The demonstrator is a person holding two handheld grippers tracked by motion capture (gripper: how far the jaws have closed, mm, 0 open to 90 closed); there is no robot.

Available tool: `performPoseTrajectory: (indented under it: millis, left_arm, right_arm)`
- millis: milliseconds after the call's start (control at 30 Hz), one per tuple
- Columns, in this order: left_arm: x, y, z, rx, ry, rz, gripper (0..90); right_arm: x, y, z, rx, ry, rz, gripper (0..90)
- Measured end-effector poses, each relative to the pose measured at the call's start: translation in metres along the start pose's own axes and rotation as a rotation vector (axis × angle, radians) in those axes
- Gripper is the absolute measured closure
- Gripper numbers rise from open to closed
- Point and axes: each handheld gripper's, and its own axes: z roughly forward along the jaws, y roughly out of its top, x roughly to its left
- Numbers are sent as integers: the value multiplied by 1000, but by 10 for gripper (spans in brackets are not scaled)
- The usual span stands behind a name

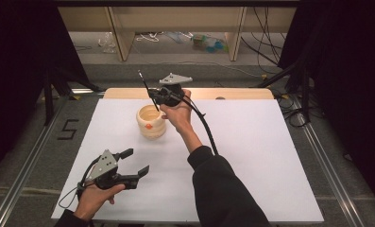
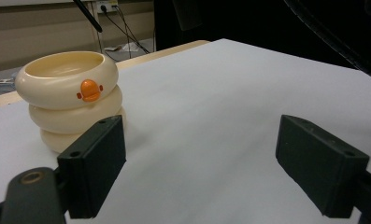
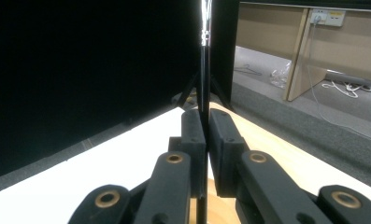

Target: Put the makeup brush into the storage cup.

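Clearly the right gripper [image 3: 206, 154] clamps a thin black rod [image 3: 204, 79], tip cropped; left gripper [image 2: 199, 163] gapes.

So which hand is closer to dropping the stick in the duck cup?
The right. Its tool is shut on the thin black stick right above the duck cup. The left tool sits open, farther away.

A thin black pen [image 1: 148, 91] stands tilted above a cream ringed duck-face holder [image 1: 151, 122].
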Motion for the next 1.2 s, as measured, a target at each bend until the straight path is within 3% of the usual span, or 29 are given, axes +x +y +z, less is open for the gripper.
performPoseTrajectory:
  millis: [1200]
  left_arm:
    - [0,0,-1,-2,0,-1,162]
  right_arm:
    - [6,-1,17,-8,15,-1,854]
